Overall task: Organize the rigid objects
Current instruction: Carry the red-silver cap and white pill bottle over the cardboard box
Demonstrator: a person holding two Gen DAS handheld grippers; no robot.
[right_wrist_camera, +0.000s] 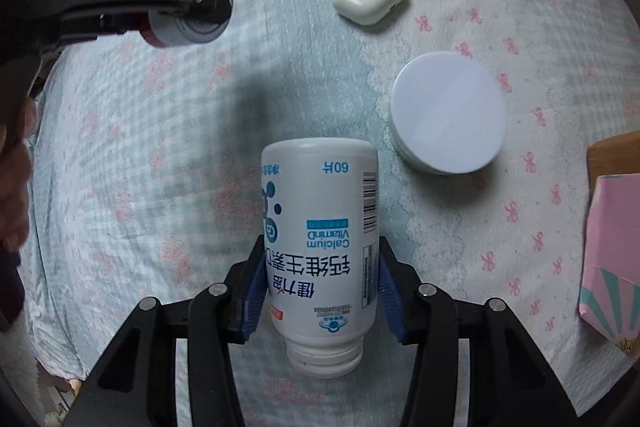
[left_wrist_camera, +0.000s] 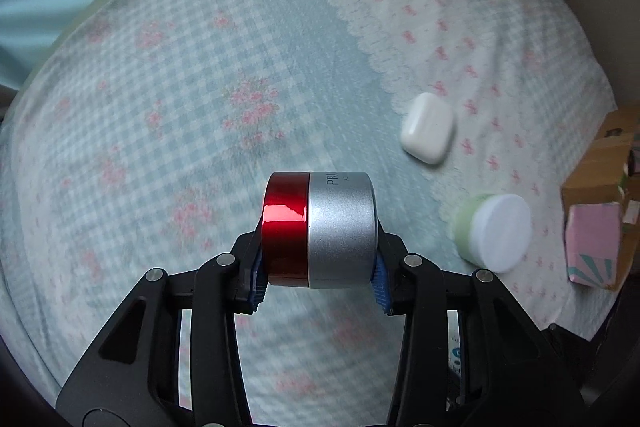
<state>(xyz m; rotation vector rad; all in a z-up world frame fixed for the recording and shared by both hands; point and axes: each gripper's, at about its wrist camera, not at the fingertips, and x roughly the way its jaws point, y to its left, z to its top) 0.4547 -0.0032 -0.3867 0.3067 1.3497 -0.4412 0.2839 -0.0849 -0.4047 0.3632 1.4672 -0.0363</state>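
I have both grippers loaded over the bed (left_wrist_camera: 240,27), which is what carries everything here. My left gripper (left_wrist_camera: 318,259) is clamped on the jar (left_wrist_camera: 320,231), a red-and-silver cosmetic pot turned on its side, pads pressing its two flat ends; that seems the firmest way to pinch a short round thing, since the curved wall would roll between the pads. From the right wrist view the same jar (right_wrist_camera: 182,27) hangs above the bed toward its far left, well apart from the rest.

My right gripper (right_wrist_camera: 320,287) is closed around the bottle (right_wrist_camera: 320,239), a white calcium bottle held across its label with the cap end pointing back toward me and the base forward. Gripping mid-body keeps it balanced, I judge.

Lying loose on the bed are the case (left_wrist_camera: 427,129), a white earbud case toward the far side, and the tub (left_wrist_camera: 496,231), a green tub with a white lid, nearer the right edge. They sit near each other but apart. At the right edge a box (left_wrist_camera: 600,195), open cardboard with a pink carton (left_wrist_camera: 592,247) in it, looks like the likely place to gather things, though I cannot be sure.

Motion blur suggests both loads are in transit, so I take this as mid-carry, with case and tub not yet collected
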